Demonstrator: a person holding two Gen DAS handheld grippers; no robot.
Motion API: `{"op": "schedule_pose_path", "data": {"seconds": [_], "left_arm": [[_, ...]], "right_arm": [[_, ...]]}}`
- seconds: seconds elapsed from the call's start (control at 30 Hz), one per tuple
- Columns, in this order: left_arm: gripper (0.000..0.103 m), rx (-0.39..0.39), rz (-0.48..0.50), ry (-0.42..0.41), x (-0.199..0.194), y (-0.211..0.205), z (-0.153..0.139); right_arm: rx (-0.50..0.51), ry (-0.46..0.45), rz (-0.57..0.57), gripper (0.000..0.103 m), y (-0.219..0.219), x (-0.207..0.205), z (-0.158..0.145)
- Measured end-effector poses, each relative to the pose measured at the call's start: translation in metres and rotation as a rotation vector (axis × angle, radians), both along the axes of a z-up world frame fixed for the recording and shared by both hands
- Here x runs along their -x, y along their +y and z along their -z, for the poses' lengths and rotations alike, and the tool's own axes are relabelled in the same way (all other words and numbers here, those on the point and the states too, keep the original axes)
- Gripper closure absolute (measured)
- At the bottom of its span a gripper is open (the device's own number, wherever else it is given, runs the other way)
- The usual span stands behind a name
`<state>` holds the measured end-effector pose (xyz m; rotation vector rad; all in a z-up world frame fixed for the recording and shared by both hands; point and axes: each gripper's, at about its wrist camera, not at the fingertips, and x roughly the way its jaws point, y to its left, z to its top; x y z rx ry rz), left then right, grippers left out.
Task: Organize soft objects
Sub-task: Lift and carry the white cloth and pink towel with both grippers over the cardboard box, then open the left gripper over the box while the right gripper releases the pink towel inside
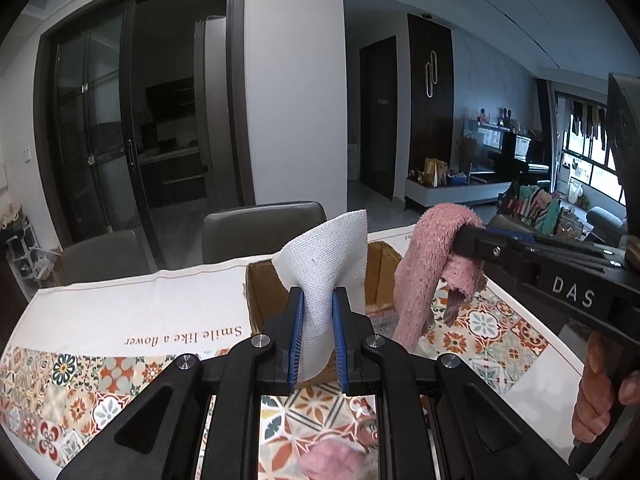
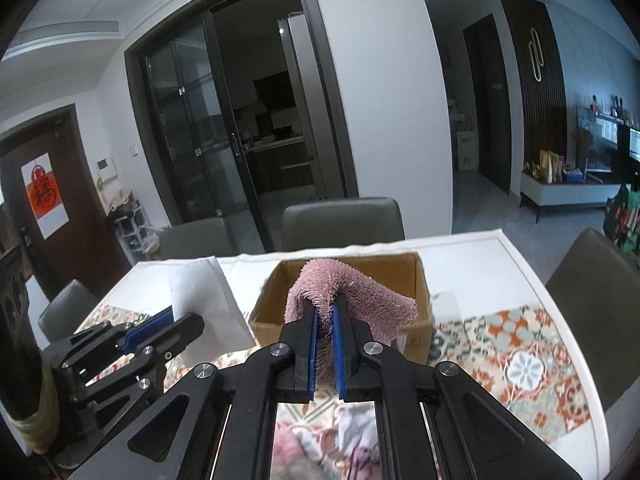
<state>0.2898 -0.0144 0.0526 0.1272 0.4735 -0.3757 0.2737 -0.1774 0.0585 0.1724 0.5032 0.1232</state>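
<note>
My left gripper (image 1: 318, 300) is shut on a white woven cloth (image 1: 328, 256), which stands up between the blue pads above the table. In the right wrist view that same gripper (image 2: 168, 318) shows at the left with the white cloth (image 2: 204, 300). My right gripper (image 2: 324, 308) is shut on a fuzzy pink towel (image 2: 360, 288) that drapes over its tips, just in front of an open cardboard box (image 2: 404, 276). From the left wrist view the pink towel (image 1: 428, 264) hangs from the right gripper (image 1: 466, 240) beside the box (image 1: 384, 276).
A patterned tablecloth (image 1: 492, 320) covers the white table. More soft pink and white items (image 2: 344, 436) lie on the table below the grippers. Grey chairs (image 2: 340, 216) stand along the far edge and one (image 2: 592, 276) at the right. A hand (image 1: 600, 396) holds the right gripper's handle.
</note>
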Motion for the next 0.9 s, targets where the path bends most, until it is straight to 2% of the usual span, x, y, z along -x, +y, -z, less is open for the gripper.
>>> {"op": "schedule_pose_path", "data": {"seconds": [0.43, 0.9], "left_arm": [[0.087, 0.003, -0.026, 0.014, -0.053, -0.005, 0.004], [0.087, -0.020, 0.007, 0.113, -0.108, -0.024, 0.035]], "right_arm": [[0.045, -0.025, -0.023, 0.095, -0.003, -0.056, -0.011], [0.050, 0.068, -0.031, 0.095, -0.012, -0.115, 0.020]]}}
